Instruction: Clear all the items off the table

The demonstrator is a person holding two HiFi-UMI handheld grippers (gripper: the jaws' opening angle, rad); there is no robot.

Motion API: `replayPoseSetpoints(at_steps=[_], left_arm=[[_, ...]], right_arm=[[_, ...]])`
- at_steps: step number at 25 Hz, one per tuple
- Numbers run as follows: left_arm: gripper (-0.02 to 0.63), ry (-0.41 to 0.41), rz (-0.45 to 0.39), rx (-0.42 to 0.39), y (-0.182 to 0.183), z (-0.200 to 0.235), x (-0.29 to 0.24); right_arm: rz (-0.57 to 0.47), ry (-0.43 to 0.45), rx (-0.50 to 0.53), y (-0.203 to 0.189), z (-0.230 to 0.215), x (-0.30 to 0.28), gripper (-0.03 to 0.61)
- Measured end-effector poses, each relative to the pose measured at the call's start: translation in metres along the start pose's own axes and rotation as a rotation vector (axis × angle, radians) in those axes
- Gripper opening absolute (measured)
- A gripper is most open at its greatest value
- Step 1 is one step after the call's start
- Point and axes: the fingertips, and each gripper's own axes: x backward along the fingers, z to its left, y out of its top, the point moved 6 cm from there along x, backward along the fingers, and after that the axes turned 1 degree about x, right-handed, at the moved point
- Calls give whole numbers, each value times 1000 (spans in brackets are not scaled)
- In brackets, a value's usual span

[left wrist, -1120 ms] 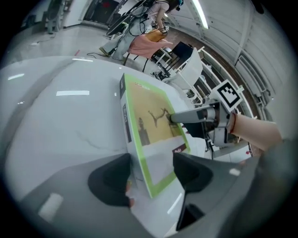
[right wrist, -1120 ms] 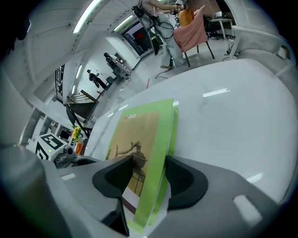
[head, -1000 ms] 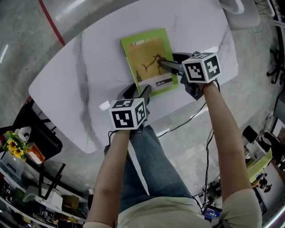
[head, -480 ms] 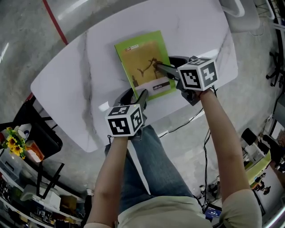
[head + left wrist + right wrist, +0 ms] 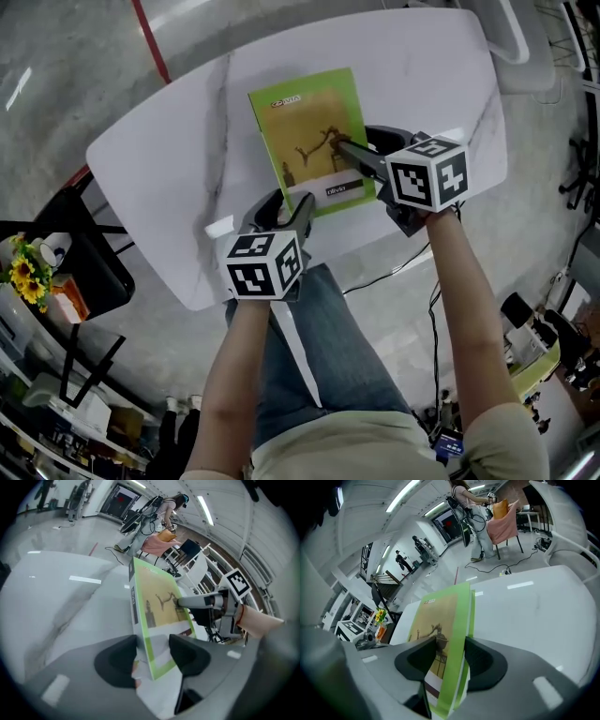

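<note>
White marble table (image 5: 159,159) underneath. Head view: green book (image 5: 309,131) cover up, near the close edge, pinch hard to see from there. Left gripper view: left gripper (image 5: 153,645) pinching the book's near corner, jaws just been closing. Right gripper view: right gripper (image 5: 451,643) clamped tight on the side edge, book tipped up off the table.

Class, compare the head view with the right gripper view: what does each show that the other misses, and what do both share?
Only the head view shows the person's jeans and the red floor line. Only the right gripper view shows people standing in the background and a pink-draped chair. Both show the green book held in the right hand-held gripper, the white marble table and the sunflowers.
</note>
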Motion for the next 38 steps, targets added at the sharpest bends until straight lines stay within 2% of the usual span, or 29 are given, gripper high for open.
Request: replayPoseSetpoints(at_steps=[11, 28, 34, 38], left_arm=[[220, 38, -99, 55, -3, 42, 69], [219, 86, -224, 149, -38, 117, 179], [219, 115, -256, 188, -26, 91, 165], [219, 136, -289, 228, -36, 106, 185]], right_arm=[[-12, 41, 64, 17, 79, -18, 186], [15, 100, 195, 25, 218, -59, 176], [30, 137, 238, 41, 198, -46, 173], [52, 164, 273, 43, 223, -58, 173]])
